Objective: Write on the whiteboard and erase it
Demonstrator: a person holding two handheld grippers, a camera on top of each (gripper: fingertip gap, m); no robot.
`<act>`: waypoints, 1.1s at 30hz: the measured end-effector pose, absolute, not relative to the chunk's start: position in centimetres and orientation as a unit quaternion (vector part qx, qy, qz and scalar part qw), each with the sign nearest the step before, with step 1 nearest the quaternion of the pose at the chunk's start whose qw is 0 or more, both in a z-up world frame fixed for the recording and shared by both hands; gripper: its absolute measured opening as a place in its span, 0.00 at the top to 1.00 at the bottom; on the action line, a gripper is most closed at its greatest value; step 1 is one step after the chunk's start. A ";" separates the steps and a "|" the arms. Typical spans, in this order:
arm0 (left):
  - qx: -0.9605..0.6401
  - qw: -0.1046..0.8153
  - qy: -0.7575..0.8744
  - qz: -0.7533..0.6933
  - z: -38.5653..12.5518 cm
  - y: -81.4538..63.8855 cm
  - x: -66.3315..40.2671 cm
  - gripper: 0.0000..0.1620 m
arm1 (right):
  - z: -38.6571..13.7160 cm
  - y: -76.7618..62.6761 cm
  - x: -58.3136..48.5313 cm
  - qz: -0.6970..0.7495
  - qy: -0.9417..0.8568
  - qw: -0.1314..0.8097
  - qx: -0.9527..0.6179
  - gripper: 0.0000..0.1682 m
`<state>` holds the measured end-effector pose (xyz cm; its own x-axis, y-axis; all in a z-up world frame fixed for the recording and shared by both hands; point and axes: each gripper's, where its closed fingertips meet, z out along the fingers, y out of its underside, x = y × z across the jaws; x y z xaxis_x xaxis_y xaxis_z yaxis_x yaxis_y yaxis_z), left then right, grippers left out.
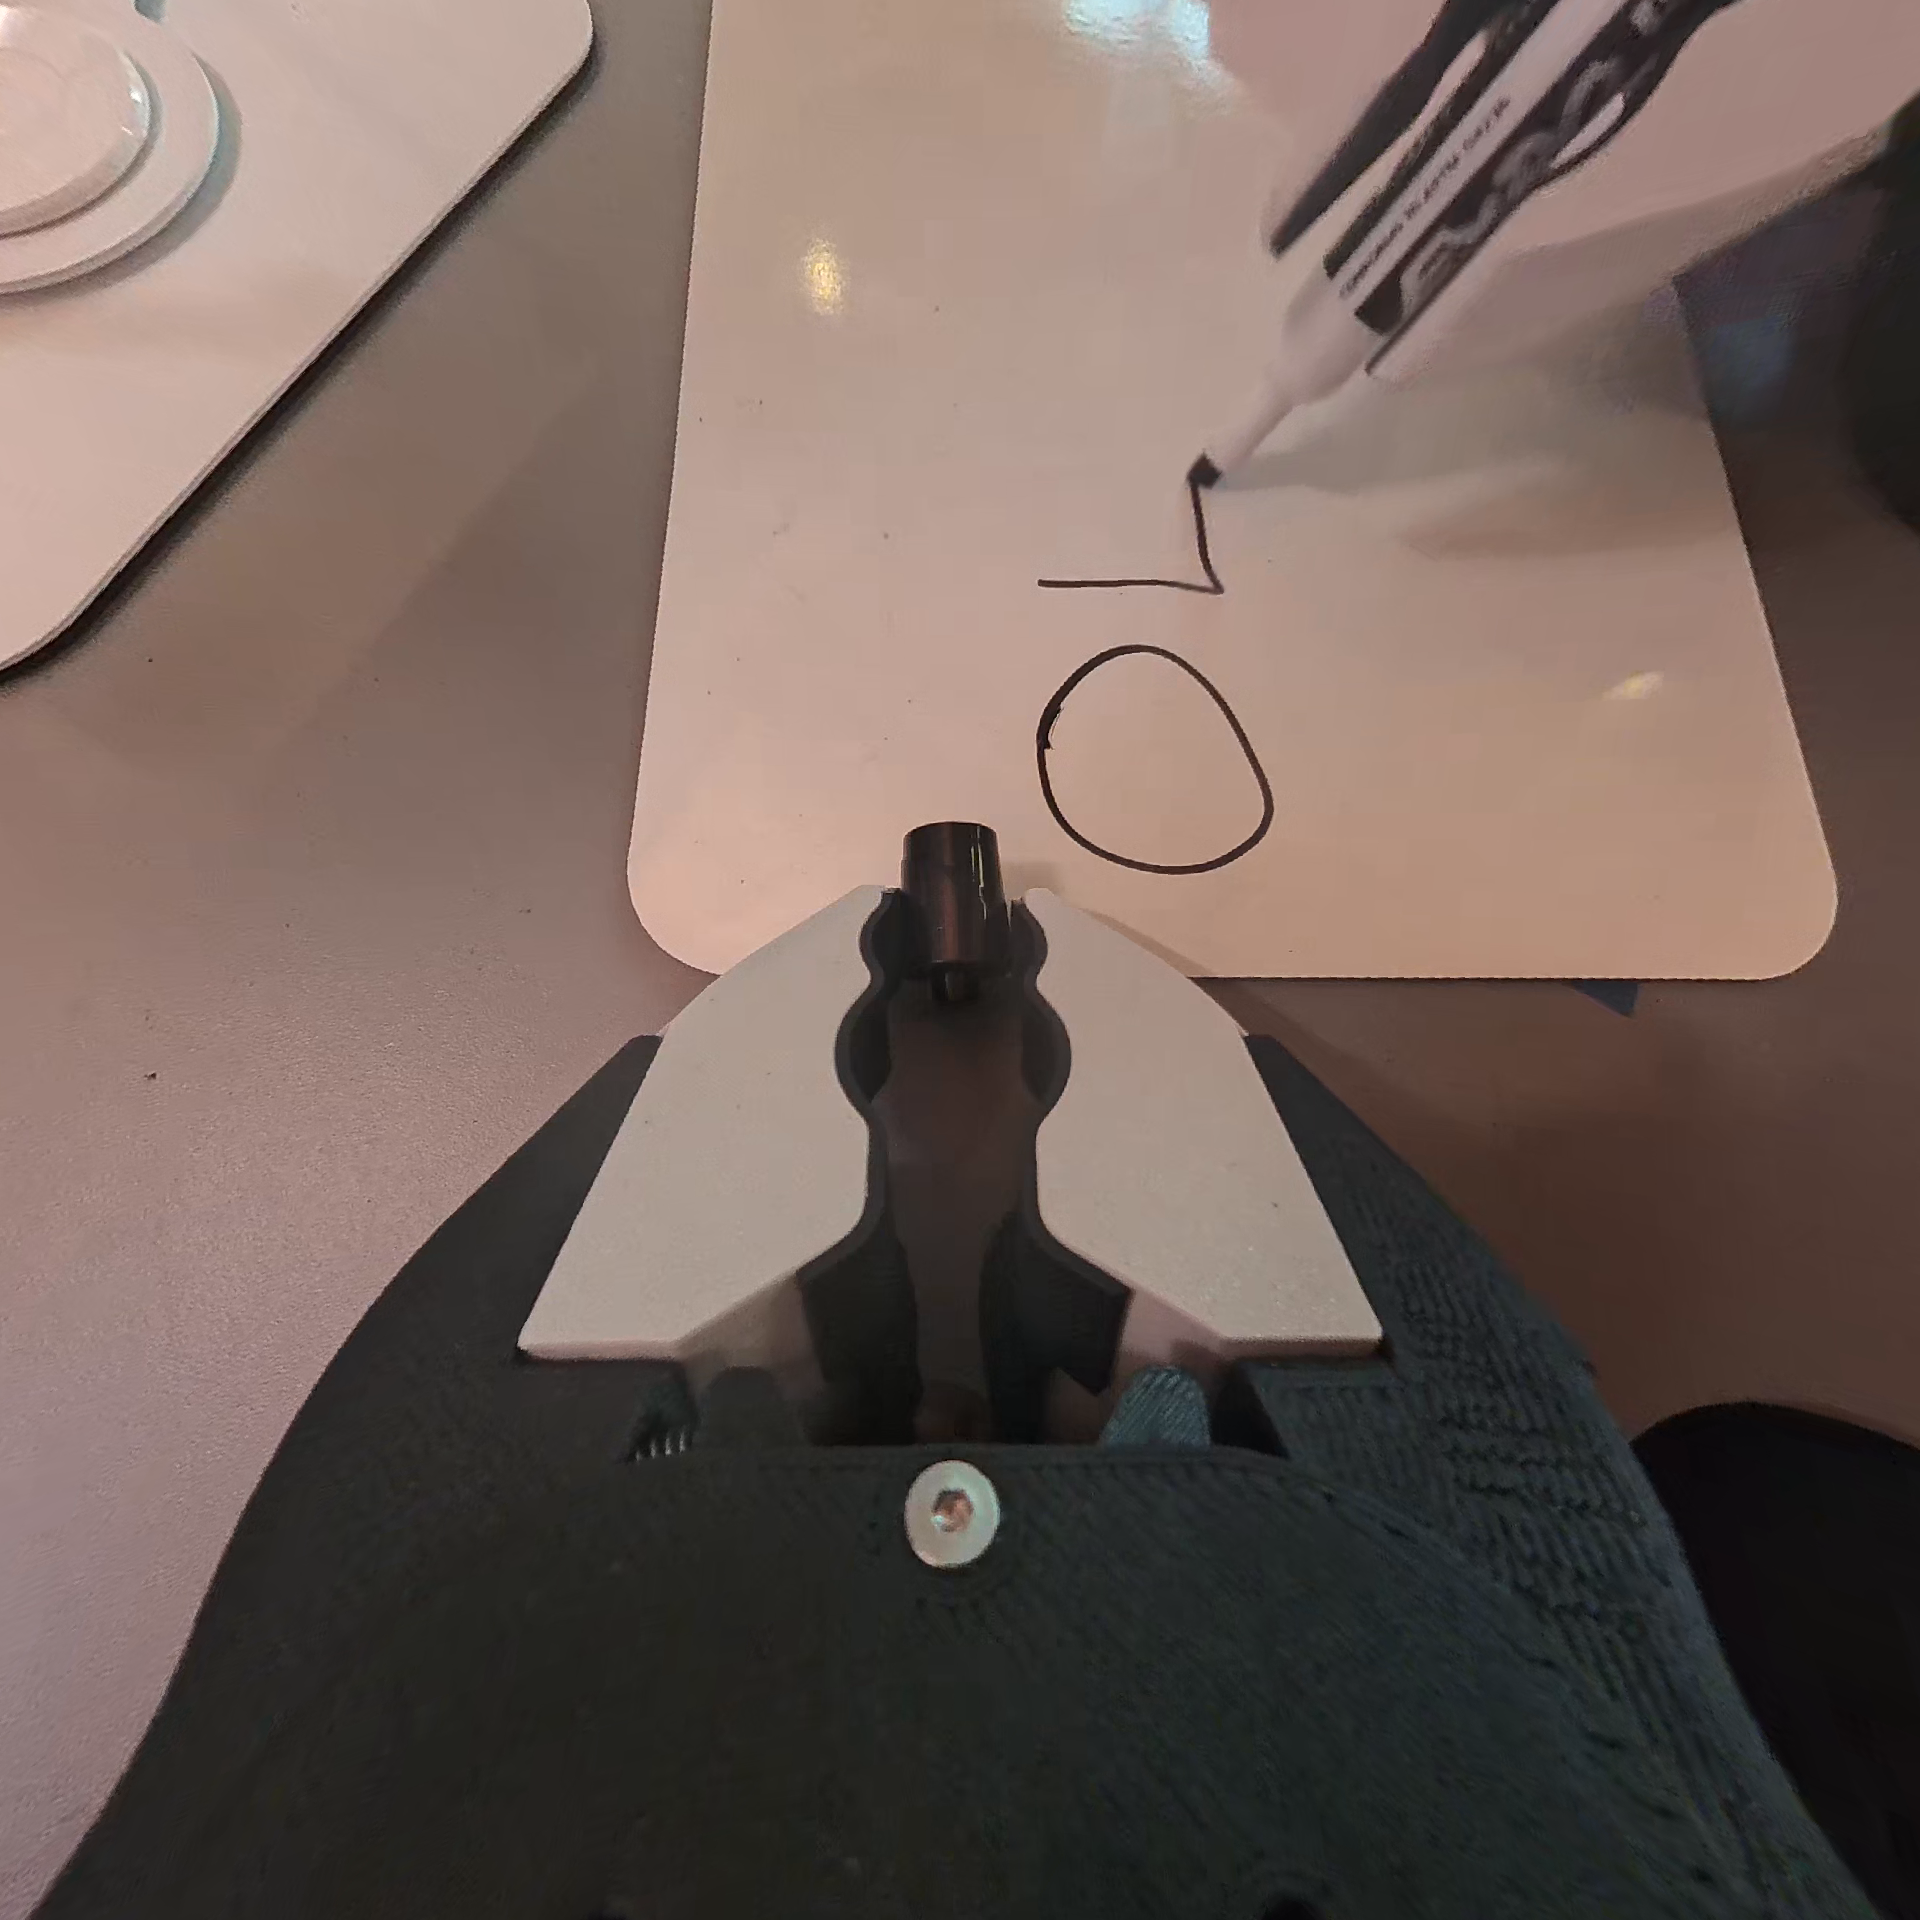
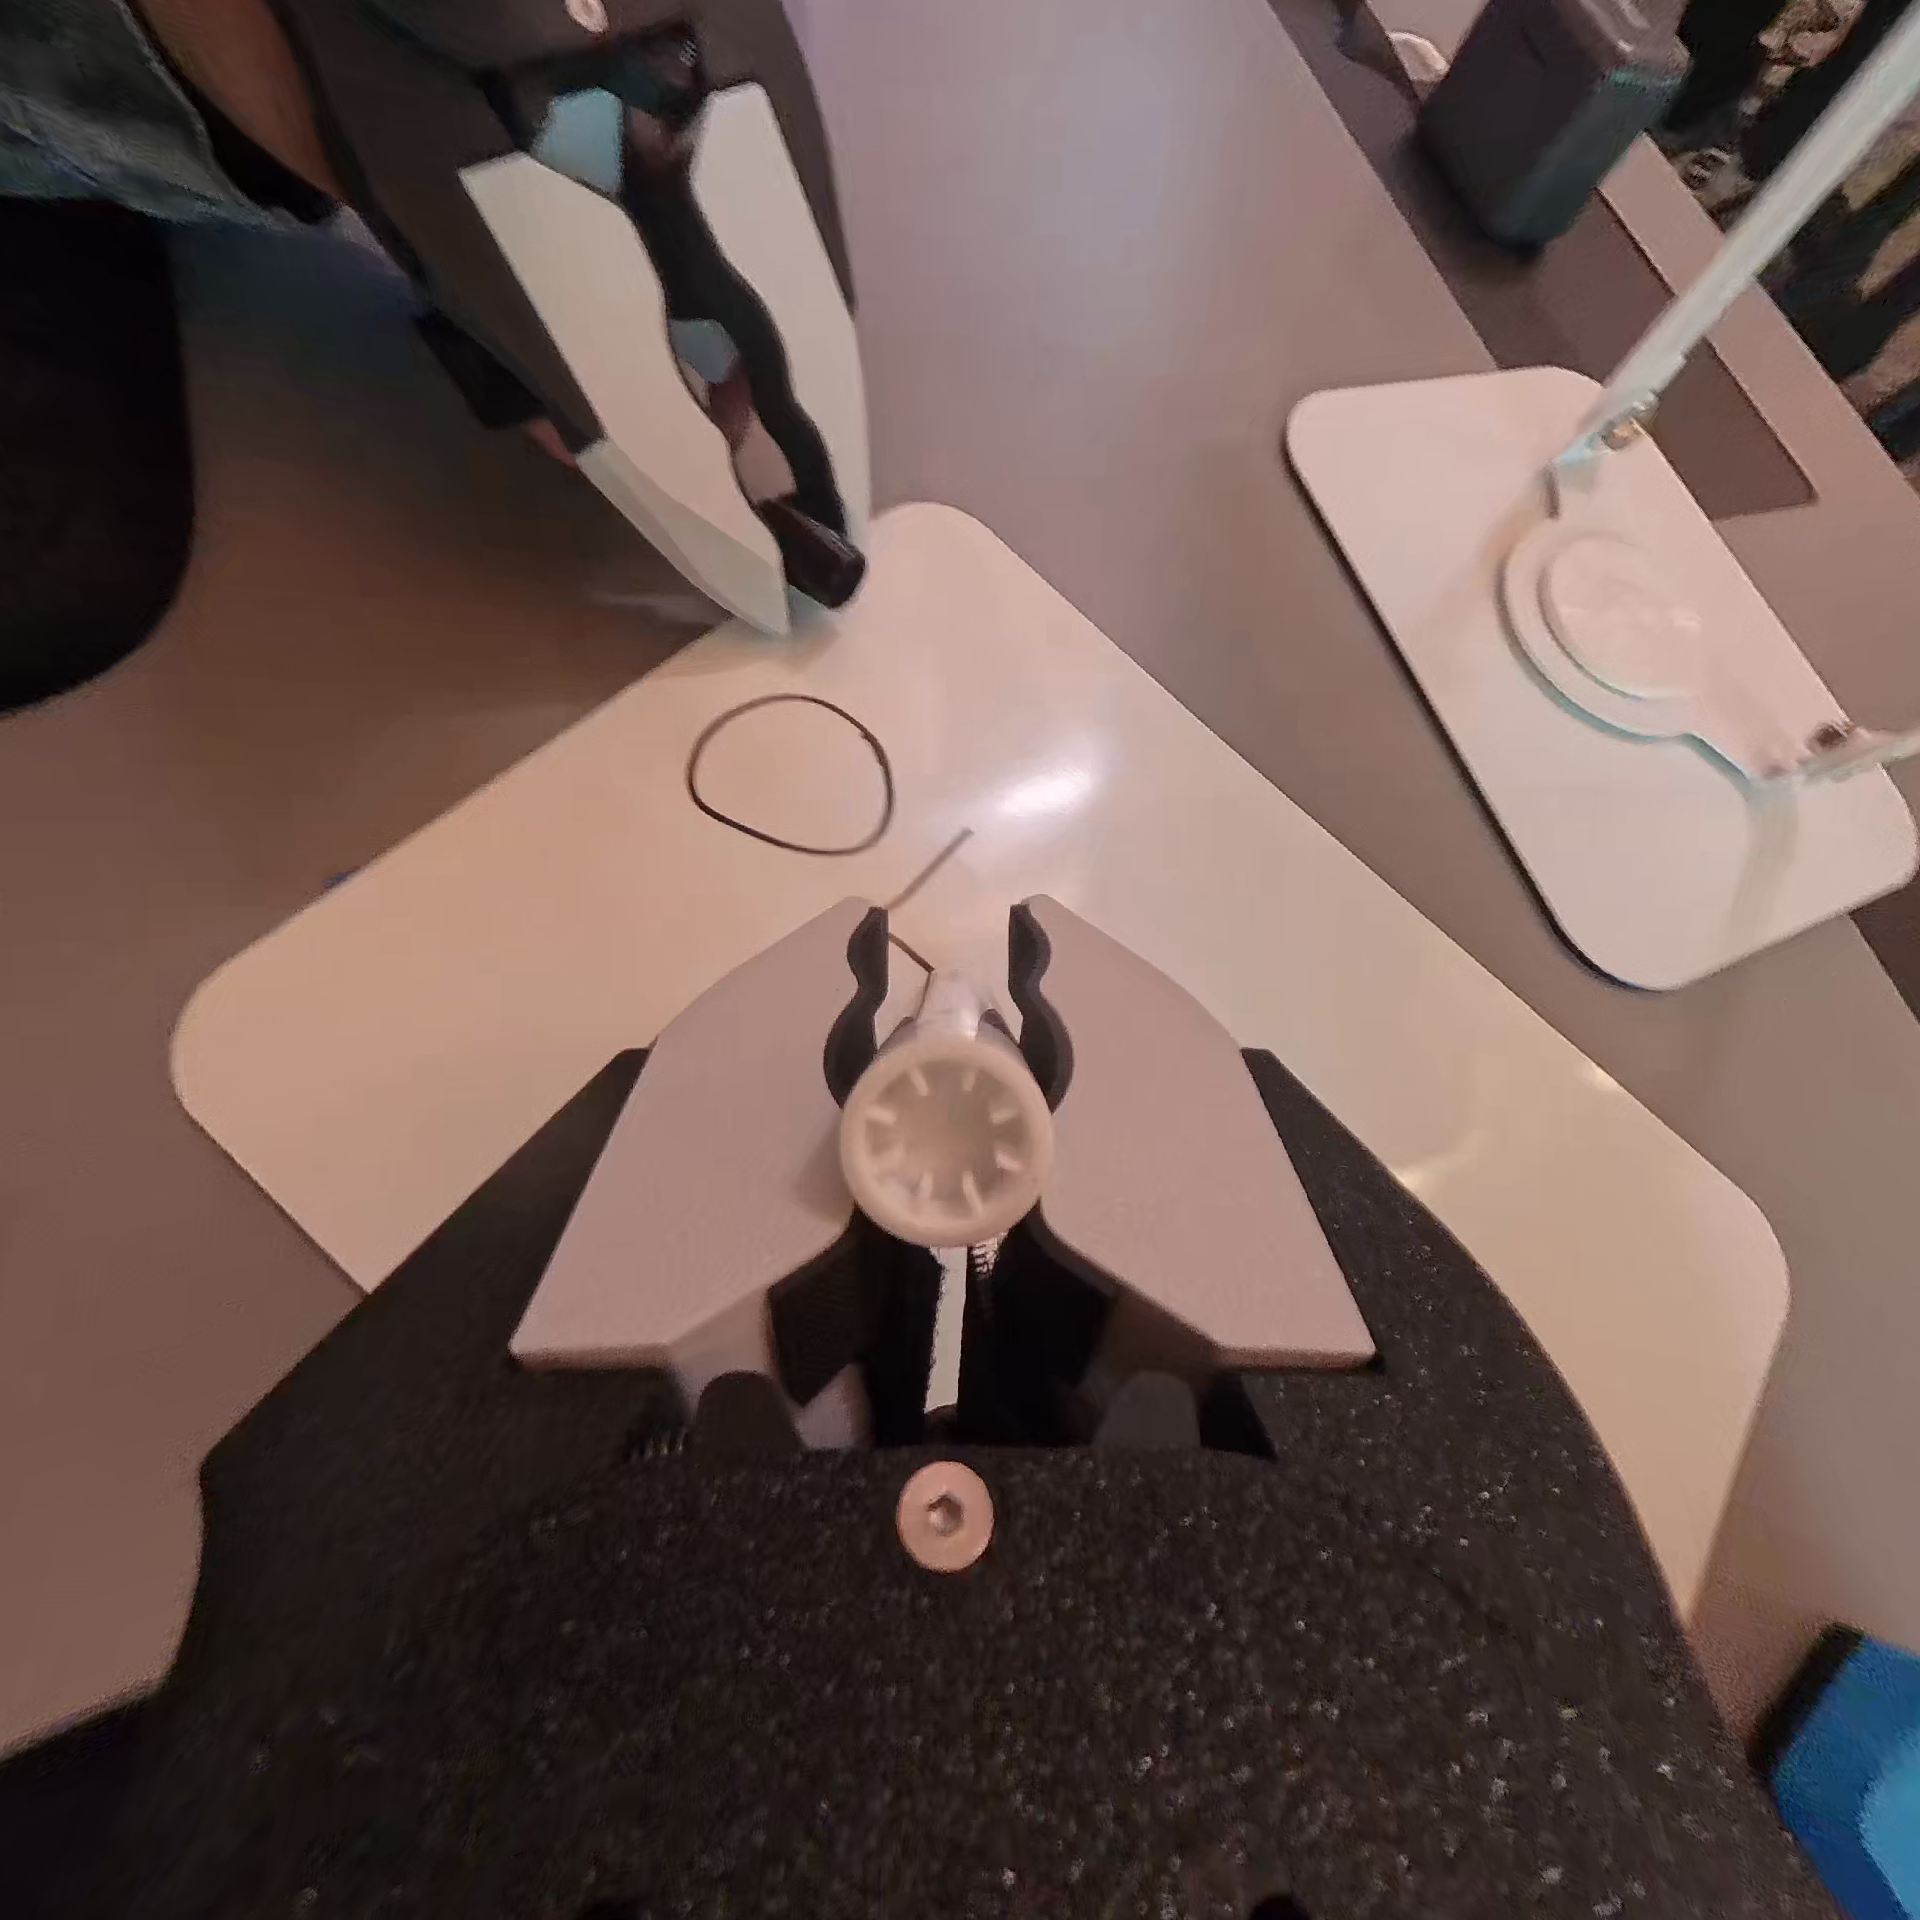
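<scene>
We hold a two-finger gripper in each hand over a flat, glossy white whiteboard with rounded corners (image 1: 935, 520), which lies on a matte grey-brown tabletop (image 1: 312, 935).

Our left gripper (image 1: 951, 935) is clenched on a small black marker cap (image 1: 948, 888), pinched at the very tips of its white fingers (image 1: 1143, 1091). It hovers at one short edge of the whiteboard, beside a corner.

Our right gripper (image 2: 948, 940) grasps a white marker with black printed bands (image 1: 1423, 239), tilted, its black tip touching the board. In the right wrist view we look down the barrel at its ribbed white back end (image 2: 945, 1148).

On the whiteboard we see a closed black loop (image 1: 1153, 758) near the left gripper's edge, and past it a black angular stroke (image 1: 1132, 584) ending at the marker tip.

Off the whiteboard's long edge, a white lamp base with a round clear disc (image 2: 1600, 665) rests on the tabletop.
</scene>
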<state>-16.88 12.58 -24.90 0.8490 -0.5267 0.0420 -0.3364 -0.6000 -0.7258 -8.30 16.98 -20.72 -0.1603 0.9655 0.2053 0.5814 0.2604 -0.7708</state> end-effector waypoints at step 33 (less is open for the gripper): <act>-0.885 0.376 0.245 -0.128 -24.9 12.6 -16.9 0.87 | -19.8 20.8 -8.8 0.295 -0.665 0.378 -0.573 0.86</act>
